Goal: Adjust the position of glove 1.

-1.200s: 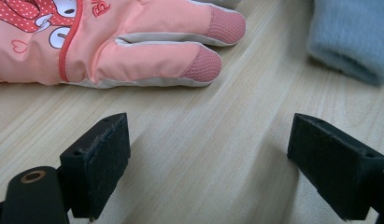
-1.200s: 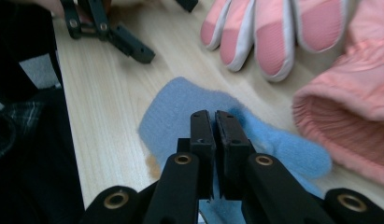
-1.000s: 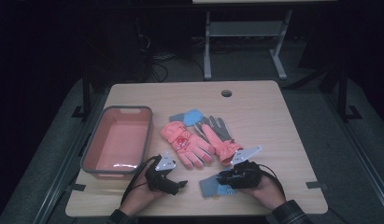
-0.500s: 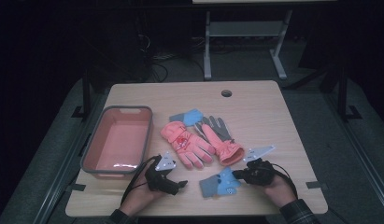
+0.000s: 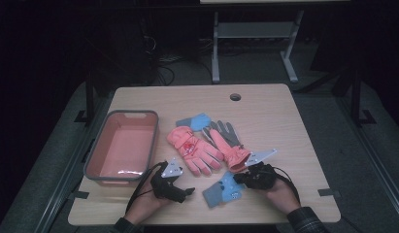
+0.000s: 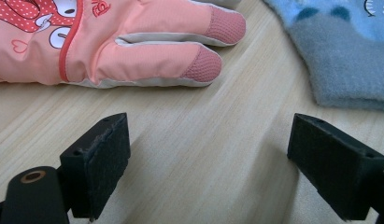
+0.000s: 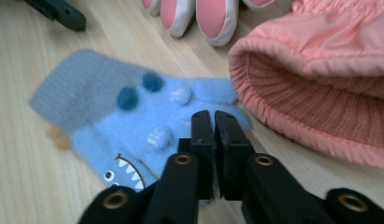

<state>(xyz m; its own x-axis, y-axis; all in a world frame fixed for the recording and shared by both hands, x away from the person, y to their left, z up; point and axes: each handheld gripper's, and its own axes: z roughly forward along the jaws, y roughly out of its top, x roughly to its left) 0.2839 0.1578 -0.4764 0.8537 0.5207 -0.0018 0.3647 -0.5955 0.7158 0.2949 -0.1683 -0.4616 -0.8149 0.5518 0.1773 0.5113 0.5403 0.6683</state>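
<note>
This place looks like a lab or a recording room, not a home. A plain wooden table (image 5: 265, 114) with a cable hole (image 5: 235, 96) stands on grey floor mats, and pieces of tape (image 5: 329, 192) mark its position. Behind it, the room is dark, with loose cables (image 5: 163, 60) on the floor and a metal stand (image 5: 255, 34).

Right gripper (image 7: 214, 122) jaws pressed together over the near edge of a blue fuzzy mitten (image 7: 133, 119) with pom-pom dots and a toothy face. Just right of the jaws, the ribbed cuff of a pink glove (image 7: 320, 88); ahead, pink fingertips (image 7: 213, 16) on the wooden table (image 7: 21, 70).
</note>
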